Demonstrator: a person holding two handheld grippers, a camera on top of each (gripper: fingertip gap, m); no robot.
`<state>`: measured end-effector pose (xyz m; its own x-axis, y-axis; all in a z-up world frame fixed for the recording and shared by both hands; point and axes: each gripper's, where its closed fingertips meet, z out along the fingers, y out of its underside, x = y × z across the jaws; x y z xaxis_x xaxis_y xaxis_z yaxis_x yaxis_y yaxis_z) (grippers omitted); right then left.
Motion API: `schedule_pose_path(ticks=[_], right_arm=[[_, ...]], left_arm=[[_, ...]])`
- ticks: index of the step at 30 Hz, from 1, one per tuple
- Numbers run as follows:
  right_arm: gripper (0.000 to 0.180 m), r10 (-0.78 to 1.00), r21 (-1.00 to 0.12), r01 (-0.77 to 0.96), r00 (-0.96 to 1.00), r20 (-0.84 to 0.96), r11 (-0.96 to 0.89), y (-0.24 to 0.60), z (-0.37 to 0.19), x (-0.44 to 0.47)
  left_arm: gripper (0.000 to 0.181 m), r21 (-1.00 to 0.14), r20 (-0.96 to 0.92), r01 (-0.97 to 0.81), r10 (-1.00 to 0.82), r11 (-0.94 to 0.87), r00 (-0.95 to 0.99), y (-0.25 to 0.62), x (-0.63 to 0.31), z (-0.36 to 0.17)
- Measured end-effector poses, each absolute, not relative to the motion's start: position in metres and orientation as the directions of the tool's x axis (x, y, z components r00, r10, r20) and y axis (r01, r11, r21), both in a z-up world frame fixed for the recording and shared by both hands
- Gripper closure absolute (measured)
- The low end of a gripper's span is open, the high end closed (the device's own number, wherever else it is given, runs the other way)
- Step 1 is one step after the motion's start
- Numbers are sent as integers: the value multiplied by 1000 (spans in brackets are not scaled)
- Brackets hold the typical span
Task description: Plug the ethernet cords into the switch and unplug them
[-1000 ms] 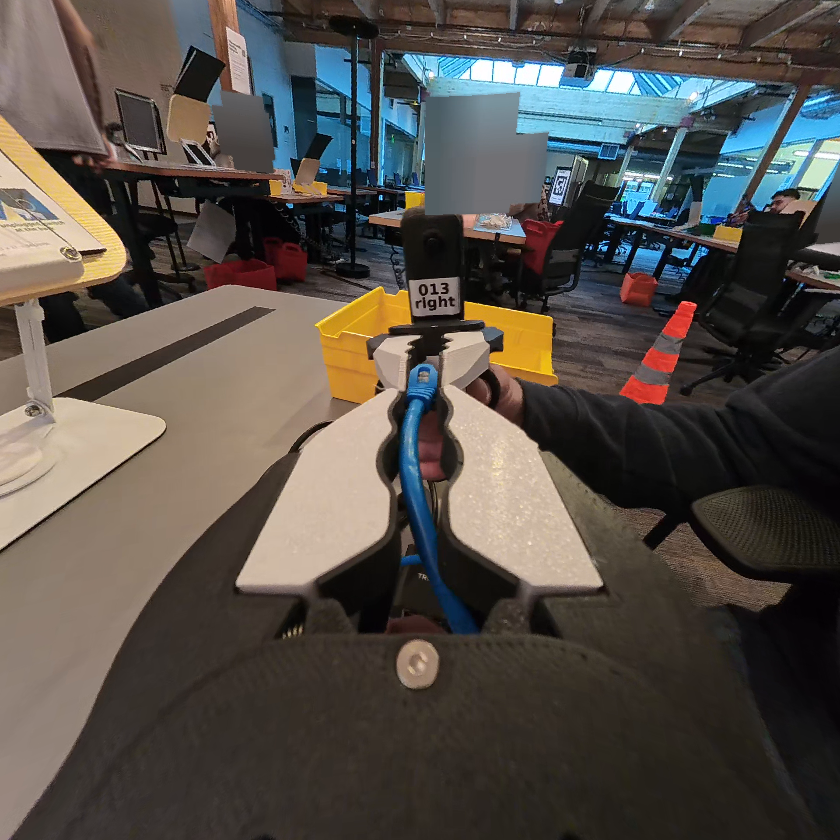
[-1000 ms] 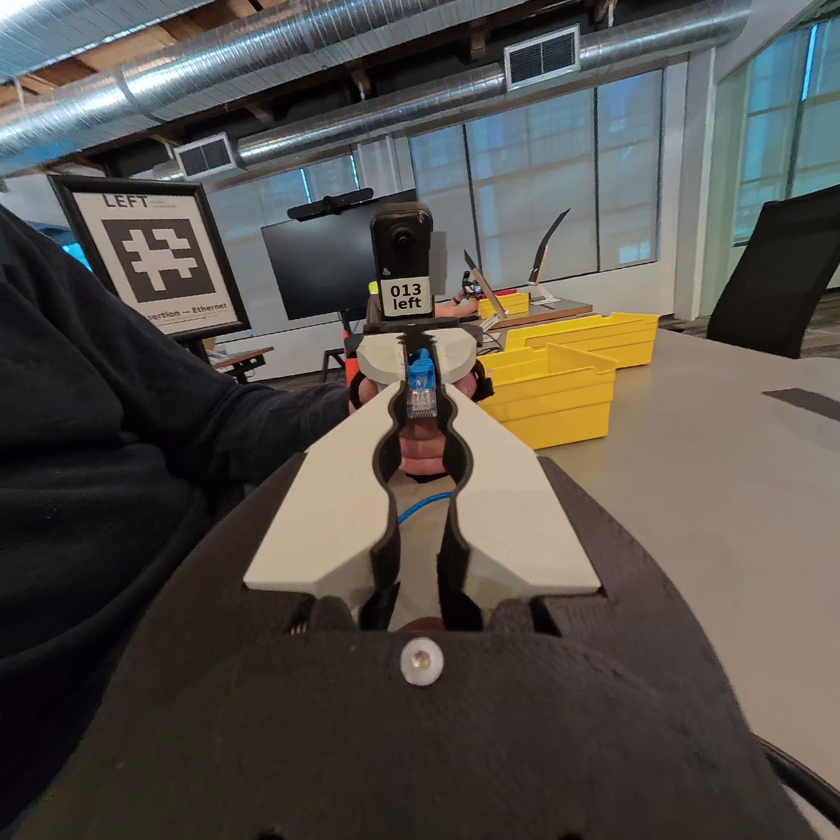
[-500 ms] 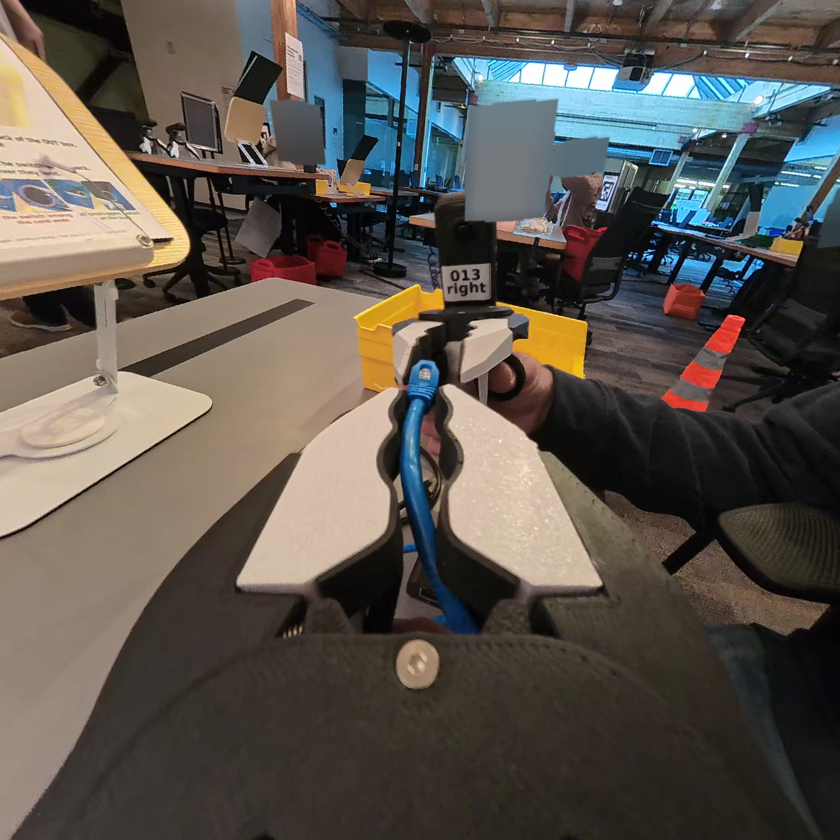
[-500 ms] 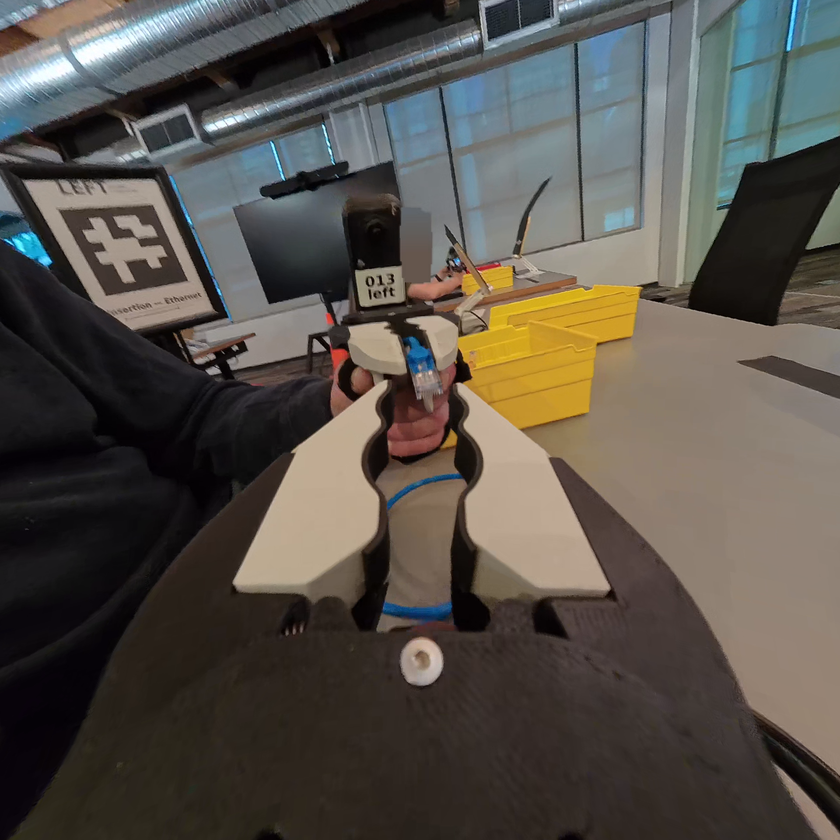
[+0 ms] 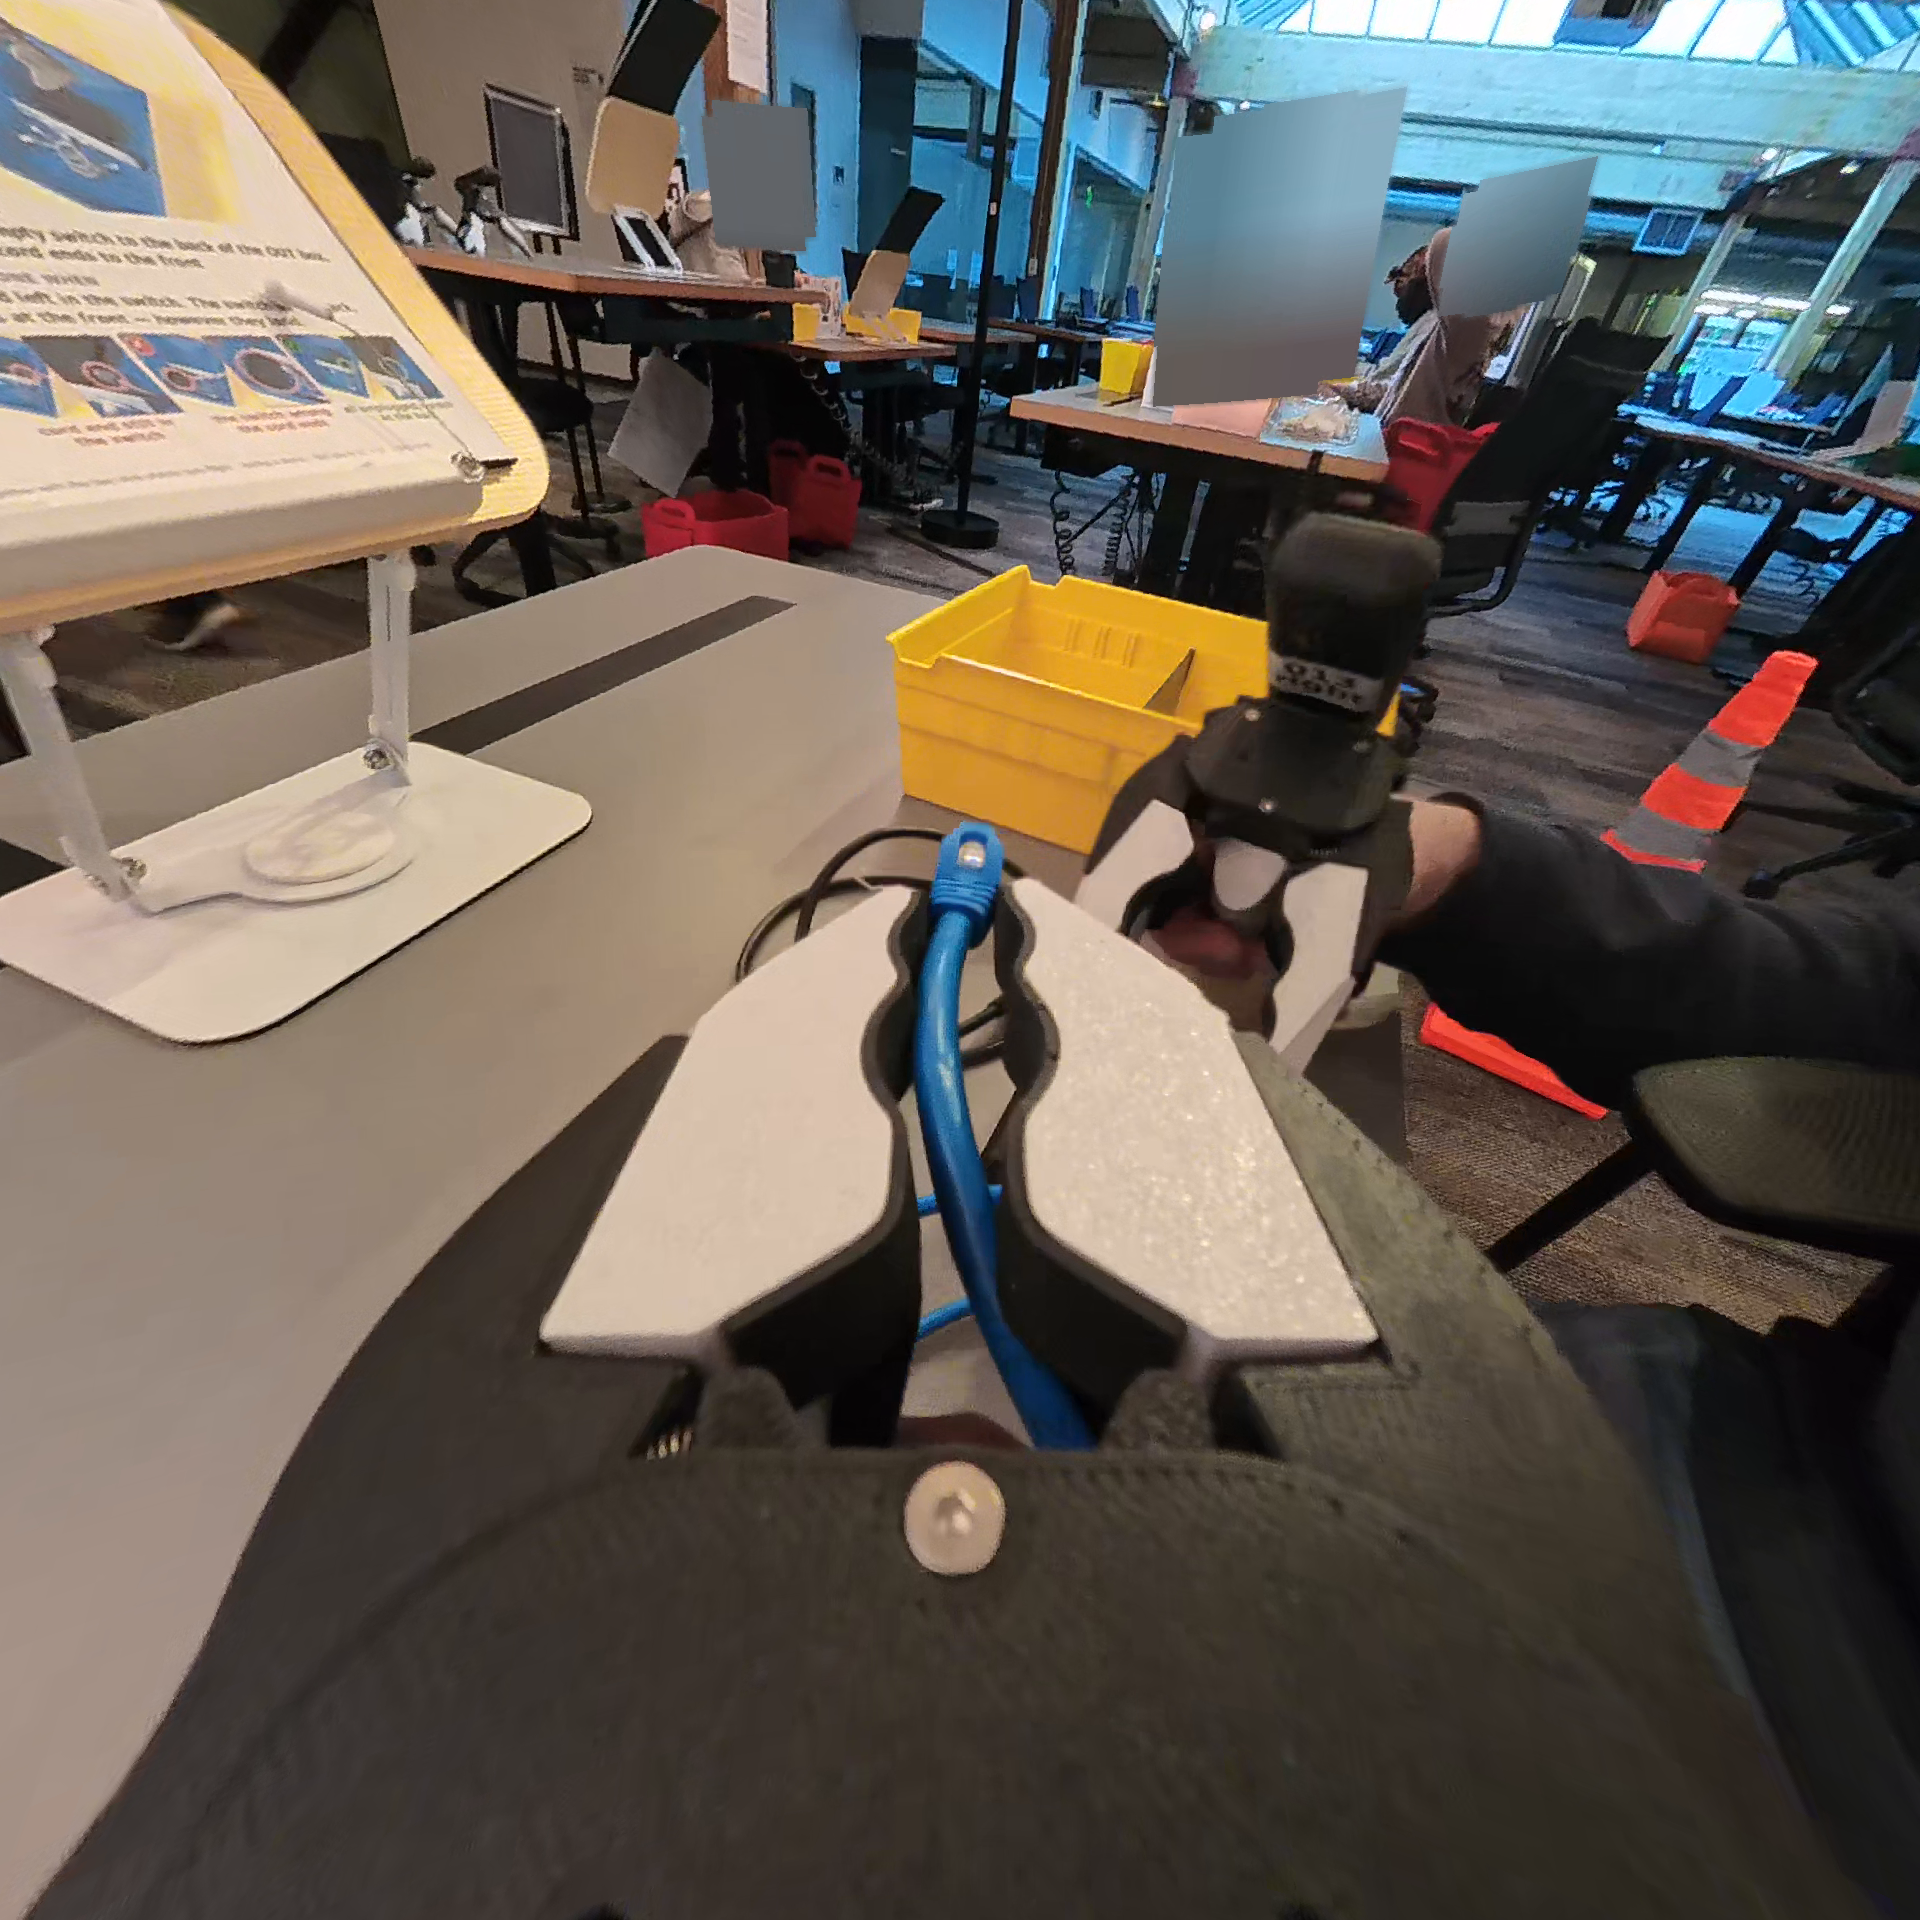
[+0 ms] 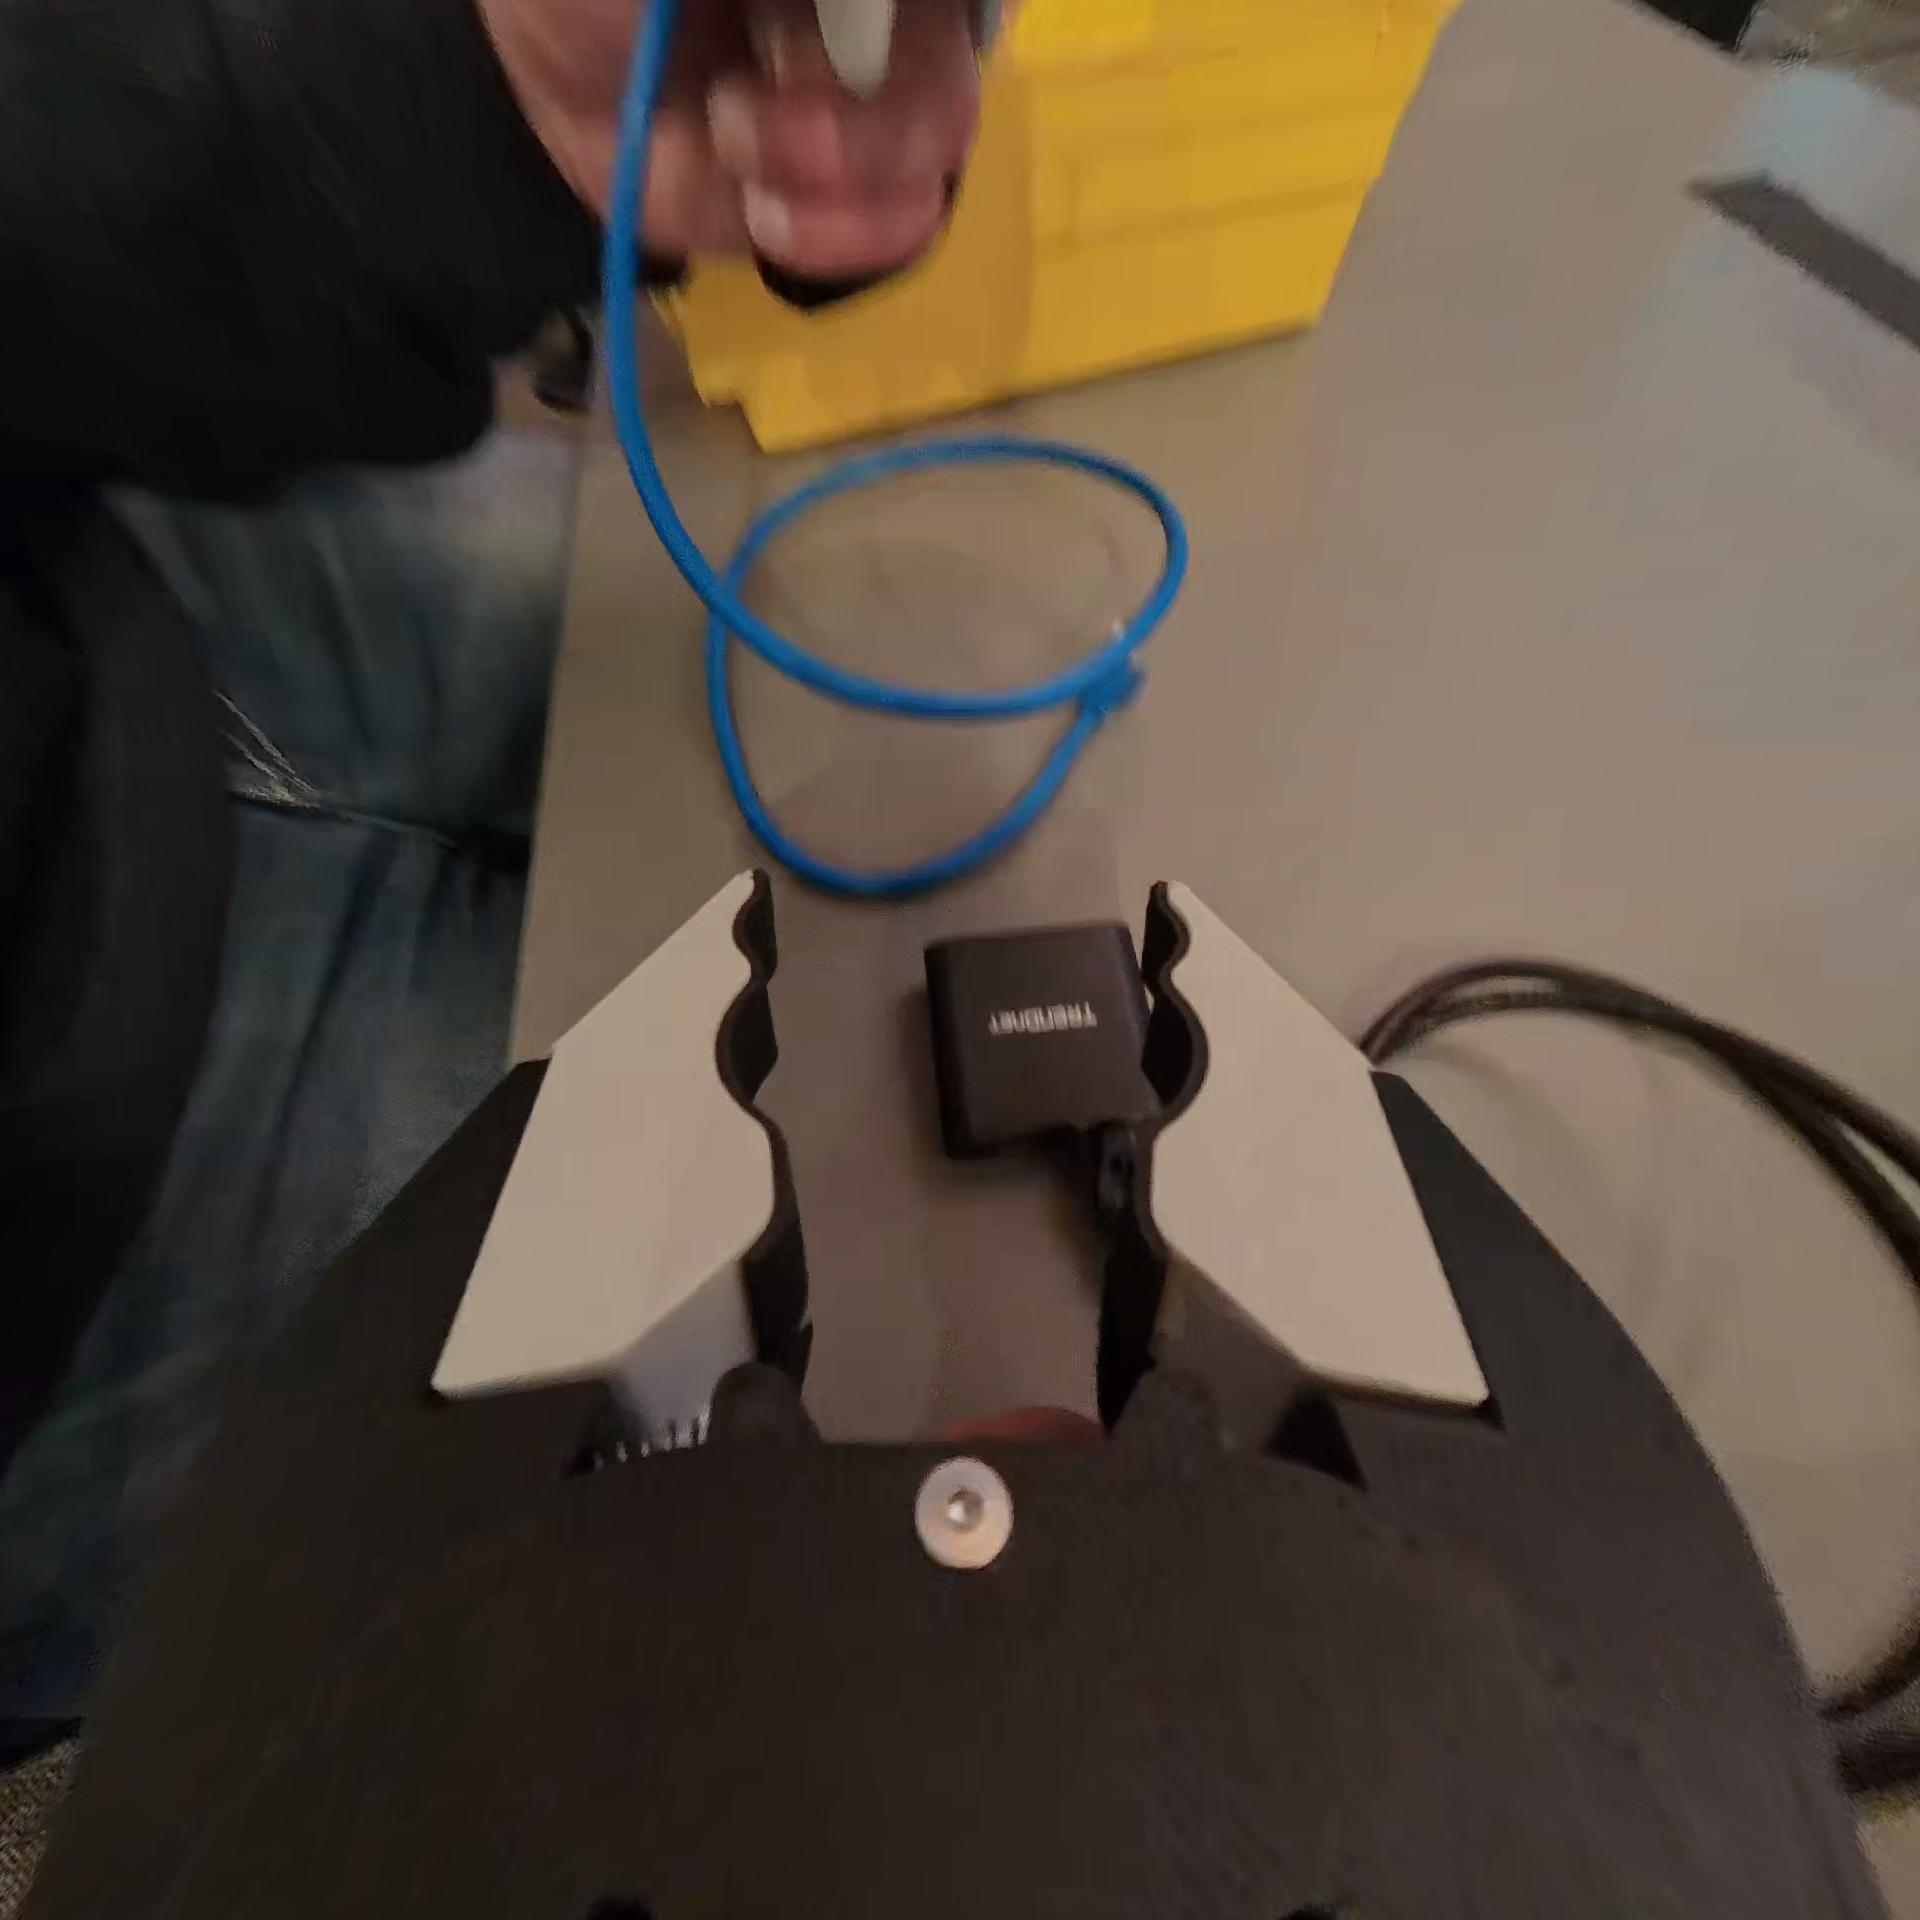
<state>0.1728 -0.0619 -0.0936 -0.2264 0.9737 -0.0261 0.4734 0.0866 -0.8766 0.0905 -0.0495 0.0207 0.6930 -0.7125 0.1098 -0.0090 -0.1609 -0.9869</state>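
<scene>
My left gripper [image 5: 961, 904] is shut on a blue ethernet cord [image 5: 951, 1091]; its blue plug [image 5: 968, 860] sticks out past the fingertips, above the grey table [image 5: 312, 1195]. In the right wrist view the cord [image 6: 935, 665] hangs from the left gripper's hand and loops on the table. My right gripper [image 6: 961, 904] is open and empty, tilted down over the small black switch [image 6: 1039, 1049], which lies between the fingers, closer to the right one. The right gripper also shows in the left wrist view [image 5: 1247, 914], to the right of the plug.
A yellow bin [image 5: 1039, 717] stands beyond the grippers, also in the right wrist view [image 6: 1143, 208]. A white document stand [image 5: 291, 883] is at the left. Black cables [image 6: 1662, 1091] run from the switch to the right. The table edge and the person's legs [image 6: 312, 935] are at the left. About 15 cm separates my left fingertips from my right.
My right gripper has opened wide and tipped down from facing the left gripper to looking at the switch on the table. My left gripper still holds the cord and has swung a little left.
</scene>
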Motion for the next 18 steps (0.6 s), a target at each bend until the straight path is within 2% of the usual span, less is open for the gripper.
schedule_pose_path(ticks=[5,10,18], right_arm=[[102,991,-783,620,-127,-34,53,-51,-139,187],[113,997,-746,663,-74,13,59,-34,-152,191],[125,979,-728,678,-196,-46,102,-40,-156,189]], left_arm=[[169,-986,116,-4,-696,-168,709,-53,86,16],[169,-985,114,-8,-697,-170,708,-55,88,14],[169,-983,126,-8,-704,-183,699,-56,90,8]])
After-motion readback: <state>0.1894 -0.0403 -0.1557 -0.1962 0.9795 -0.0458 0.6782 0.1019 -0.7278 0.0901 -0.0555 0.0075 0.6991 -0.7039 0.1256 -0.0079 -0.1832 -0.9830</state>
